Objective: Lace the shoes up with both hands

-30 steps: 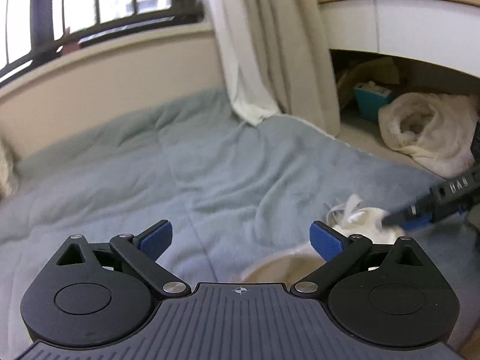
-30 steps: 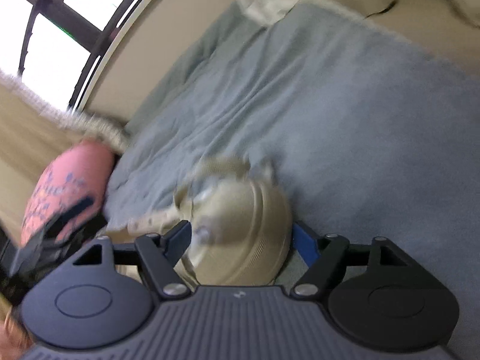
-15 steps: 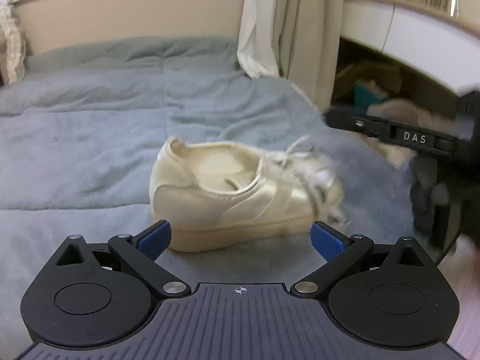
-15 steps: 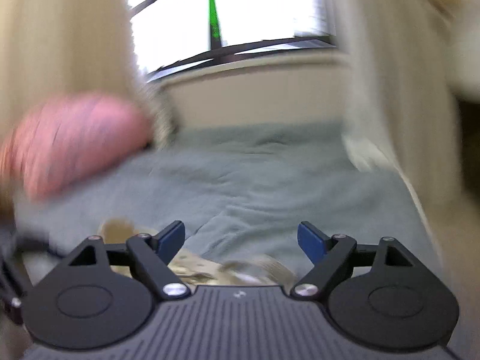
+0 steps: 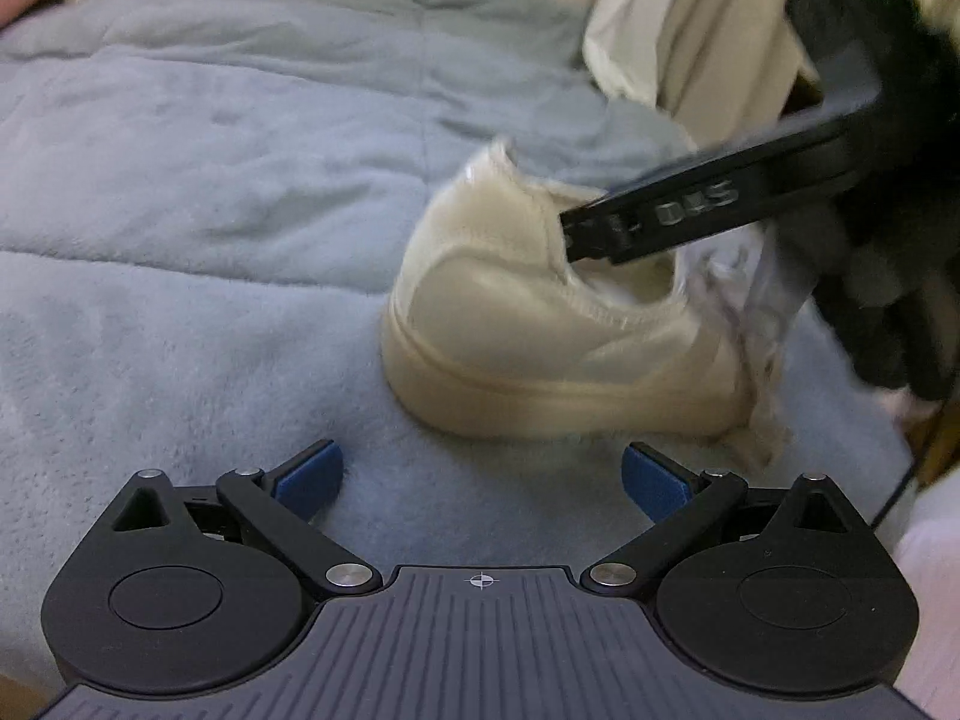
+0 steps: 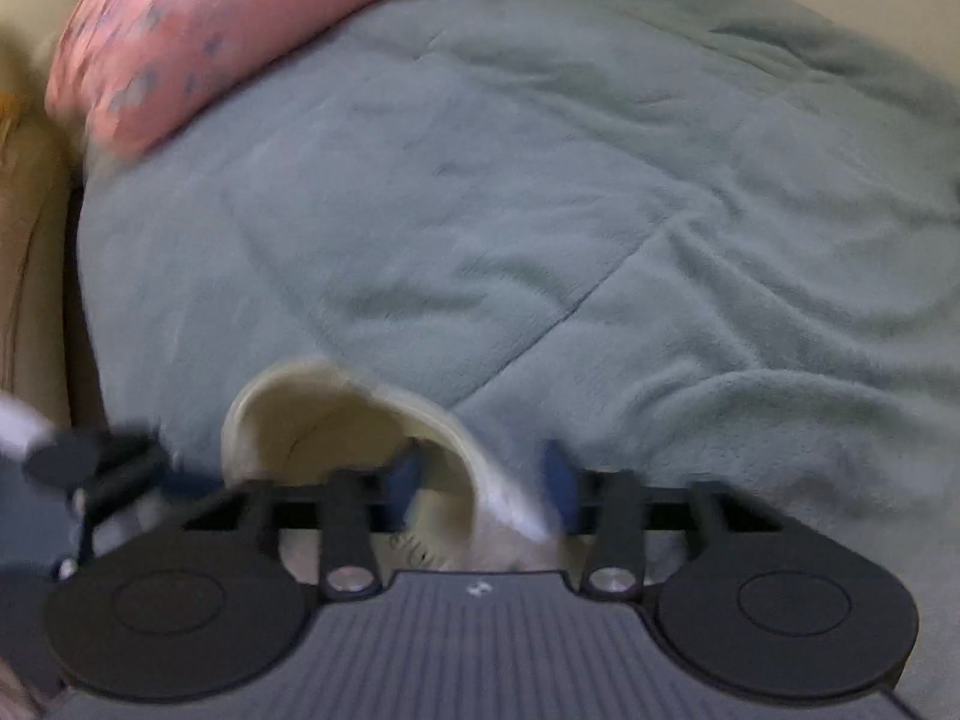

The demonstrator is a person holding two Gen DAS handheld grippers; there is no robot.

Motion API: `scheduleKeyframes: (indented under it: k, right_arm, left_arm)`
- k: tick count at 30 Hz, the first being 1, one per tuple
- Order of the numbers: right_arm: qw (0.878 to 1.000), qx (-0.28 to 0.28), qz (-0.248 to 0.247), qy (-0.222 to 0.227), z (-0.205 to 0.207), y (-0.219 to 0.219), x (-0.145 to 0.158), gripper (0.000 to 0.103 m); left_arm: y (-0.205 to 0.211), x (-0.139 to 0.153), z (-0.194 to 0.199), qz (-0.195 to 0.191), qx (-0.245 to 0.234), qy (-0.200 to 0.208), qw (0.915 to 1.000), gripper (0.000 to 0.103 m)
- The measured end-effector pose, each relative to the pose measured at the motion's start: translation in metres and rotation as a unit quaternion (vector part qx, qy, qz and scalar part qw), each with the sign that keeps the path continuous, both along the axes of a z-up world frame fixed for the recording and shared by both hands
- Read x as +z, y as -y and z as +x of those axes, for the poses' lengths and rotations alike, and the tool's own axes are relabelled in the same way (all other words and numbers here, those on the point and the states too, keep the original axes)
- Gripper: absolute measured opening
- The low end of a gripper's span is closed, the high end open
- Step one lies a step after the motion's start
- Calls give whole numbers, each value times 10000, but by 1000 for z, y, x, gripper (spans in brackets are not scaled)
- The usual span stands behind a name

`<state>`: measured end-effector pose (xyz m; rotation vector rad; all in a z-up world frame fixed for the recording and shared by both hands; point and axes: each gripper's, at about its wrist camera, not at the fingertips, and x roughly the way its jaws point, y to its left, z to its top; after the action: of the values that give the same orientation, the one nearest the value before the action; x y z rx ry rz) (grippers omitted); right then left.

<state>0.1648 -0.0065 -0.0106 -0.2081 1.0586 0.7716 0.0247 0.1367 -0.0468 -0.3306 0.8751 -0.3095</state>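
A cream shoe [image 5: 540,324] lies on the blue blanket [image 5: 210,192], heel to the left, with blurred white laces [image 5: 744,330] loose toward its toe. My left gripper [image 5: 480,474] hovers open just in front of the shoe's sole, with nothing between its fingers. My right gripper [image 5: 576,234] reaches in from the upper right and sits at the shoe's collar. In the right wrist view, the right gripper [image 6: 480,477] has its jaws drawn close around the side wall of the shoe [image 6: 288,420], beside the heel opening. That view is blurred.
A pink pillow [image 6: 210,36] lies at the far end of the blanket [image 6: 600,210]. Beige curtains [image 5: 678,36] hang behind the shoe. A dark gloved hand [image 5: 888,252] holds the right gripper. The bed's edge drops away at the right.
My right gripper swung down onto the shoe's collar and its jaws narrowed from wide open. The left view tilted down, and the shoe now sits further right in it.
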Motion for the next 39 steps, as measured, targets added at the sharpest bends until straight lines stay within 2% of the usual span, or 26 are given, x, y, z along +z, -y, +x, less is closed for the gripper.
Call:
scheduleKeyframes:
  k: [2, 5, 7, 10, 13, 14, 15, 16, 17, 19, 22, 24, 26, 27, 28, 30, 32, 35, 36, 38, 39]
  right_arm:
    - [9981, -323, 473, -243, 0, 13, -4, 37]
    - [9878, -812, 1237, -476, 1, 40, -5, 34]
    - [9767, -1177, 1712, -535, 3, 63, -4, 33]
    - [9517, -1796, 2391, -694, 9, 98, -7, 32]
    - [9397, -1894, 2760, -693, 11, 116, -8, 35]
    - [9347, -1934, 2901, -691, 9, 120, -7, 44]
    - [9285, -1962, 3078, -687, 7, 125, -6, 67]
    - [9204, -1969, 3310, -677, 4, 130, -4, 75]
    - [9140, -1973, 3489, -627, 0, 135, -1, 78]
    - [9128, -1978, 3559, -302, -14, 146, 10, 79]
    - [9198, -2138, 3269, 383, -35, 165, 25, 94]
    - [9261, -2412, 2729, 984, -45, 177, 28, 98]
    - [9282, -2759, 1869, 1655, -52, 183, 26, 103]
    - [9247, -2939, 1362, 1999, -55, 186, 23, 103]
    - [9189, -3126, 835, 2258, -55, 187, 17, 103]
    - [9037, -3492, -171, 2474, -48, 187, -4, 103]
    - [8969, -3697, -449, 2384, -39, 192, -23, 103]
    - [8924, -3983, -451, 2070, -25, 198, -40, 103]
    - [8914, -3985, -437, 2112, -24, 198, -39, 103]
    - [8929, -3872, -408, 2262, -18, 193, -34, 103]
    - [8974, -3756, -409, 2278, -15, 189, -33, 103]
  left_arm:
    - [0, 6, -3, -118, -6, 221, 9997, 102]
    - [9, 16, -10, 48, -154, 690, 9975, 102]
    - [19, 22, -14, 217, -294, 926, 9950, 103]
    - [31, 22, -15, 364, -548, 991, 9929, 103]
    - [38, 21, -15, 532, -650, 1065, 9908, 103]
    - [38, 21, -16, 561, -653, 1109, 9901, 103]
    - [37, 21, -17, 547, -632, 1171, 9896, 103]
    - [36, 20, -17, 508, -603, 1233, 9892, 103]
    - [34, 20, -17, 466, -573, 1295, 9888, 103]
    - [30, 21, -18, 334, -551, 1460, 9872, 103]
    - [23, 24, -18, 148, -514, 1687, 9842, 103]
    - [13, 27, -10, -284, -330, 1671, 9850, 103]
    - [-3, 29, -3, -868, 34, 1651, 9824, 103]
    - [-11, 30, 0, -1103, 276, 1701, 9788, 103]
    - [-17, 30, 4, -1178, 482, 1771, 9759, 103]
    - [-26, 31, 14, -1182, 836, 1869, 9716, 103]
    - [-26, 33, 28, -890, 850, 1997, 9721, 103]
    - [-17, 37, 49, 14, 608, 2231, 9729, 103]
    - [-13, 38, 55, 451, 677, 2361, 9683, 103]
    - [-3, 36, 65, 1384, 853, 2648, 9505, 103]
    - [1, 32, 73, 1785, 908, 2671, 9426, 103]
